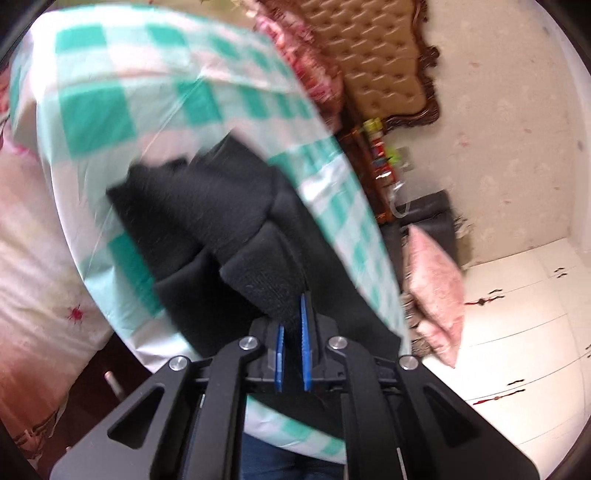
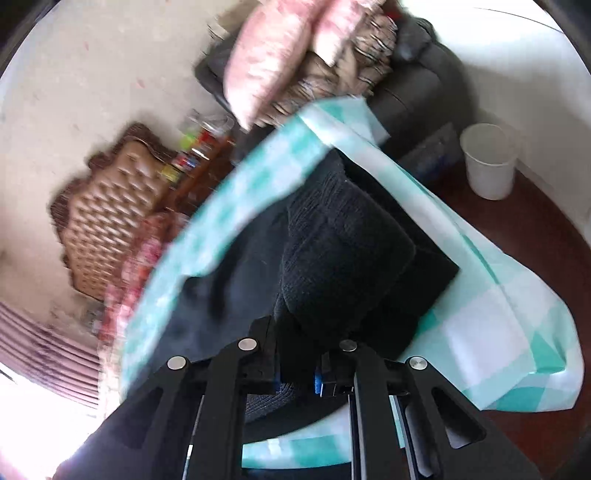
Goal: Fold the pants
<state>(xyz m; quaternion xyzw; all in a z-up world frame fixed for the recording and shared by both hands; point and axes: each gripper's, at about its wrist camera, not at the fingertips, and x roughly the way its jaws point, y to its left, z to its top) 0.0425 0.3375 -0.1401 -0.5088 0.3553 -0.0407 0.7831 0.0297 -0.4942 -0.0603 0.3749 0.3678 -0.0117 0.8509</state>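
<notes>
Pants black, knit texture. Sheet teal-and-white check. Pillow pale pink, right of frame. Headboard tan, tufted, dark brown carved edge. Cup white, upper right.

One pants, two pink pillows

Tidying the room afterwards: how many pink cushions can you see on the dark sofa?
2. In the right wrist view, one pink cushion leans at the sofa's left end, and a second pink cushion sits right beside it. Others may be hidden by blur.
</notes>
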